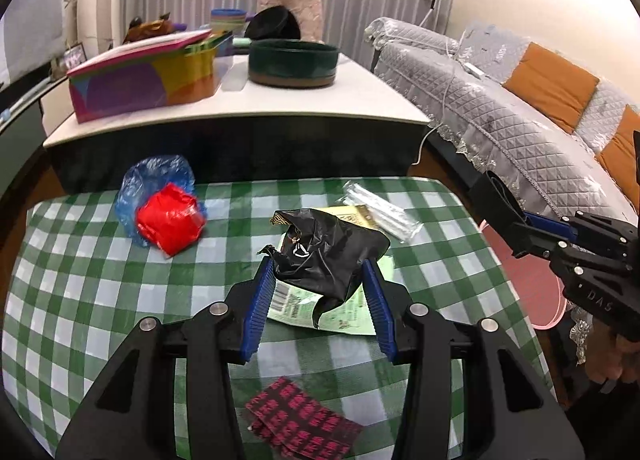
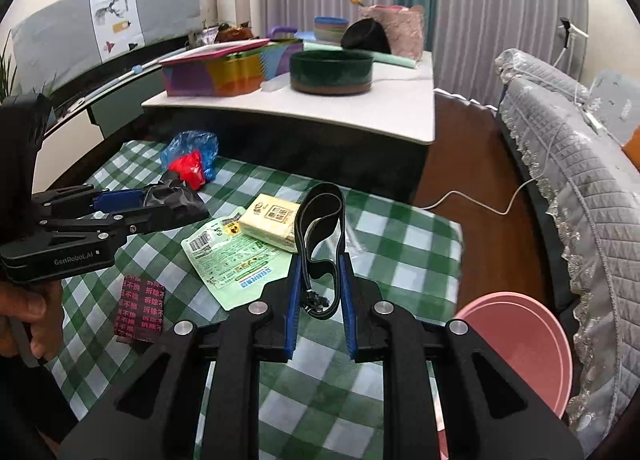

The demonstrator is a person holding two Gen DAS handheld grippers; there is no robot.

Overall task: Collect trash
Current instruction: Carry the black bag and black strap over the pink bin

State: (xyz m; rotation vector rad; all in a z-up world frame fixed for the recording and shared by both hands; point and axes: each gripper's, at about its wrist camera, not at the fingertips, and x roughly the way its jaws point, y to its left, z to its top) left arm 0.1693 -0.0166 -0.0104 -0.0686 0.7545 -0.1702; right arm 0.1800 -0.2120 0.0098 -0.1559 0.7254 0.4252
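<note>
My left gripper (image 1: 318,262) is shut on a crumpled black plastic wrapper (image 1: 332,244), lifted just above the green checked tablecloth (image 1: 100,300). In the right wrist view, that left gripper (image 2: 176,206) comes in from the left with the wrapper (image 2: 160,190). My right gripper (image 2: 322,262) is shut on a looped black strap (image 2: 324,196), which stands up between the blue pads. Lying on the cloth are a red wad in a blue bag (image 1: 168,216), a green-white pouch (image 2: 232,256), a yellow packet (image 2: 274,220), a clear wrapper (image 1: 384,208) and a black-and-pink packet (image 1: 304,424).
A pink basin (image 2: 524,344) sits low beside the table's right edge. Behind the table stands a white-topped table (image 1: 360,100) with a colourful box (image 1: 140,80) and a dark round bowl (image 1: 294,60). A grey quilted sofa (image 1: 500,112) runs along the right.
</note>
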